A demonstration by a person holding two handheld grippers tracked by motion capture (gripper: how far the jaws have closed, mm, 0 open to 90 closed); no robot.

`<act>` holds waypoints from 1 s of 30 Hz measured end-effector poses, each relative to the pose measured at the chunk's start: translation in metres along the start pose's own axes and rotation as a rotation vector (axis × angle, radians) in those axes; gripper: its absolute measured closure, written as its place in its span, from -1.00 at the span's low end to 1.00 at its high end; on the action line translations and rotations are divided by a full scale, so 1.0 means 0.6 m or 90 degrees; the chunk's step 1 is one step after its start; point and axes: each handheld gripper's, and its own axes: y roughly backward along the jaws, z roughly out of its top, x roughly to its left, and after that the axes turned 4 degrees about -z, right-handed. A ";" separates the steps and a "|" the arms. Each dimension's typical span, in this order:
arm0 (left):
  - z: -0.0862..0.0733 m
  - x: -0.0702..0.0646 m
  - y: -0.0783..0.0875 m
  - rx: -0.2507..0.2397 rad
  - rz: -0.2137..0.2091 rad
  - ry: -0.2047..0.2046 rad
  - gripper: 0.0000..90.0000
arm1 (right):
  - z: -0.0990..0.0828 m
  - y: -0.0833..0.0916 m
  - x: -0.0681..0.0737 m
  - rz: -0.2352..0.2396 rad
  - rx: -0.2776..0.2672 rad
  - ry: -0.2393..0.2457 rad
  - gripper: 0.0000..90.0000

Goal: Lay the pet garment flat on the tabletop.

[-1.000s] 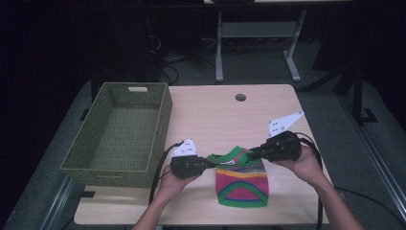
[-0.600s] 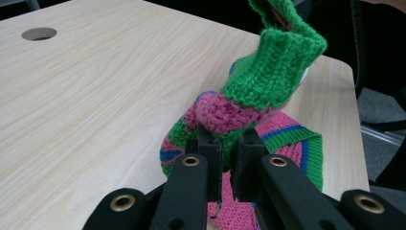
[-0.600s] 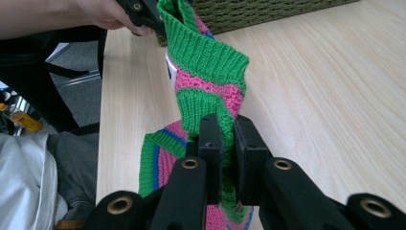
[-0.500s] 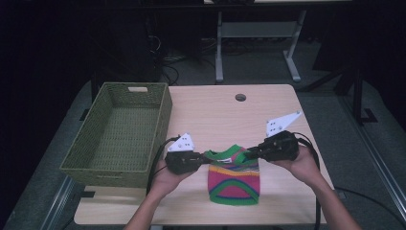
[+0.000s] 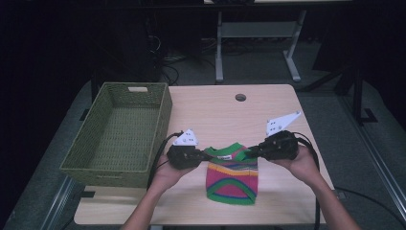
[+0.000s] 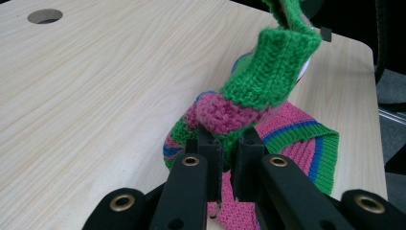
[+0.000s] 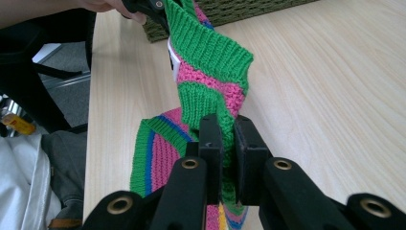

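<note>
Where both grippers' fingers [image 6: 210, 148] pinch it: a ribbed, striped knit sweater [image 5: 231, 175], green-hemmed.

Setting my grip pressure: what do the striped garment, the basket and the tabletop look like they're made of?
Striped garment: soft knitted yarn, likely wool or acrylic; ribbed stitches show at its green edge, matte. Basket: woven olive-green fibre, perhaps paper cord or plastic wicker; the weave shows on its walls. Table: pale wood-grain surface, probably smooth laminate. Both grippers, left and right, clamp the knit.
</note>
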 end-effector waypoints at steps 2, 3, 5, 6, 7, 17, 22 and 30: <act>0.000 0.002 -0.003 -0.002 0.000 0.005 0.88 | 0.000 0.000 0.000 -0.003 0.000 -0.001 0.85; 0.000 0.003 -0.004 0.000 0.002 0.007 0.88 | 0.000 0.000 -0.002 -0.006 -0.001 0.002 0.85; -0.001 0.007 -0.009 0.004 0.005 0.010 0.88 | -0.002 0.001 -0.005 -0.008 -0.001 -0.003 0.85; -0.001 0.009 -0.010 0.006 0.005 0.010 0.88 | -0.002 0.001 -0.007 -0.009 -0.002 -0.008 0.85; -0.002 0.010 -0.013 0.006 0.005 0.013 0.88 | -0.003 0.002 -0.009 -0.010 -0.002 -0.008 0.85; 0.004 0.024 -0.026 0.016 0.032 0.045 0.88 | 0.005 -0.006 -0.034 -0.032 0.016 -0.021 0.85; 0.005 0.036 -0.030 0.012 0.041 0.068 0.87 | 0.011 -0.016 -0.051 -0.041 0.023 -0.028 0.85; 0.001 0.054 -0.040 0.001 0.051 0.102 0.86 | 0.011 -0.027 -0.068 -0.053 0.031 -0.040 0.84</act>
